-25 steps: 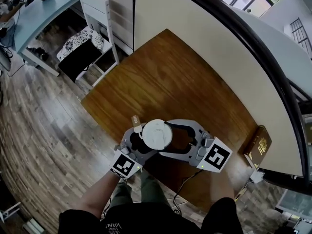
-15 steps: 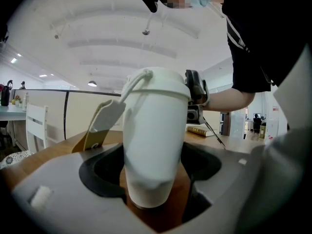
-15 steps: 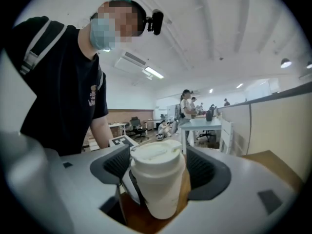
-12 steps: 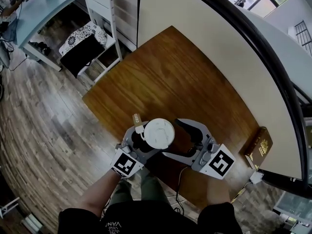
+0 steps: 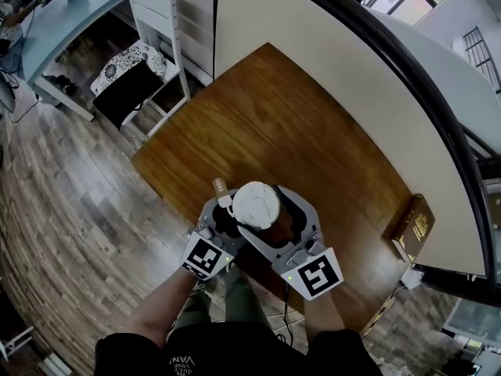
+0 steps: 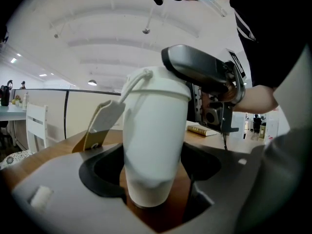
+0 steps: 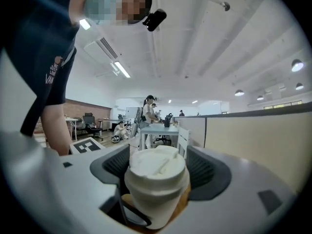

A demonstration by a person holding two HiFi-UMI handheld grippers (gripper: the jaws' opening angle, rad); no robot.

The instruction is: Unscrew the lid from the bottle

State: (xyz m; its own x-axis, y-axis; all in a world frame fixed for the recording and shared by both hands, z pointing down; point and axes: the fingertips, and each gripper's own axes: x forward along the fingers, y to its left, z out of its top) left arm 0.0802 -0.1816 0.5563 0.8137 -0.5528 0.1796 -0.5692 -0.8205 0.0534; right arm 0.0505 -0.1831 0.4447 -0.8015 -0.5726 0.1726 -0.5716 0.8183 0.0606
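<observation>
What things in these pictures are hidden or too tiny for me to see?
- Bottle sides, head view: hidden under the lid and the left gripper and right gripper.
- Screw thread, every view: covered by the lid, so how loose it is can't be told.
- Book title, head view: too small.
- Tag print, head view: too small.
- Bottle's bottom, right gripper view: cut off by the gripper's body.

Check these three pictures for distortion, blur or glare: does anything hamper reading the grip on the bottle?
Head view: sharp and evenly lit, with a strong wide-angle bend in the table edges. Left gripper view: the bottle looms close and slightly soft, and the corners are dark. Right gripper view: the lid is clear, and the ceiling lamps are bright but throw no glare on it.
</observation>
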